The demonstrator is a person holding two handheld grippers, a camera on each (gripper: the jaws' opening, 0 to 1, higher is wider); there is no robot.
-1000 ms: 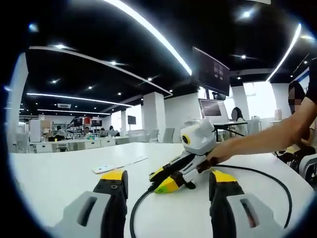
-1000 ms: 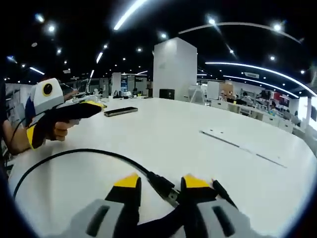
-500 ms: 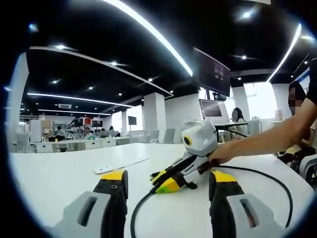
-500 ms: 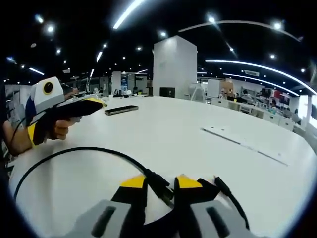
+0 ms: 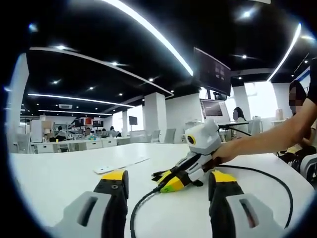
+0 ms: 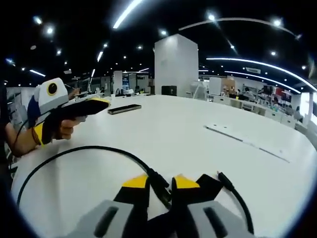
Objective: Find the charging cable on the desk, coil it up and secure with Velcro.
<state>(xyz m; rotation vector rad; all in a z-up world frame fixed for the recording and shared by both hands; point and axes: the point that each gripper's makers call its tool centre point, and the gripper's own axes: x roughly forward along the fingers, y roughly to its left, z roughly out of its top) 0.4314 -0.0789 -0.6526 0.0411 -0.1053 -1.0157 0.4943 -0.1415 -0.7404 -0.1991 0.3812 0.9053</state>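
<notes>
Charging cable (image 6: 84,151): plug end pinched in right gripper (image 6: 161,182); left gripper (image 5: 166,181) jaws wide, empty. Step: grasp secured; coiling next.

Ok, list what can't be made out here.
- Velcro: the black strap by the right tool is half covered by its jaws in the right gripper view; its fastening is unreadable.
- Cable: its run passes under the tool in the right gripper view; in the left gripper view it leaves the bottom edge.
- Dark flat object: too small to identify.
</notes>
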